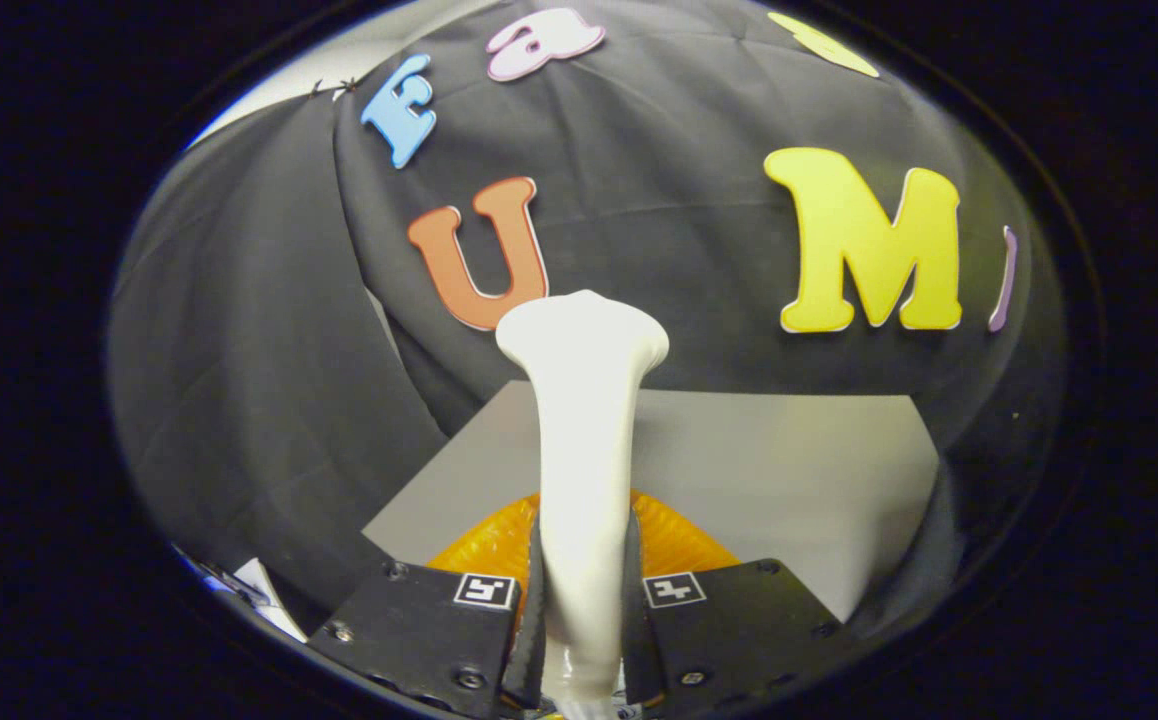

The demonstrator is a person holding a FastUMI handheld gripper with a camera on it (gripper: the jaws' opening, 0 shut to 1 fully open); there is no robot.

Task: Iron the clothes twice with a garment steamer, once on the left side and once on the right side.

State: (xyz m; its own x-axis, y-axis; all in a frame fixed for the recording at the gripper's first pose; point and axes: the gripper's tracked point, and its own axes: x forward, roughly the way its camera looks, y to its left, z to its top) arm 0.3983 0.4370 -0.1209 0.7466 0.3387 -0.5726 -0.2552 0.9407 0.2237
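White garment steamer clenched between both fingers of our tool, its flared head rising ahead of them toward the black cloth wall; orange ribbed piece just behind the fingers, grey tabletop beyond

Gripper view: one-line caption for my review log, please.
Gripper shut on the white garment steamer, held upright above an orange object and a grey table.
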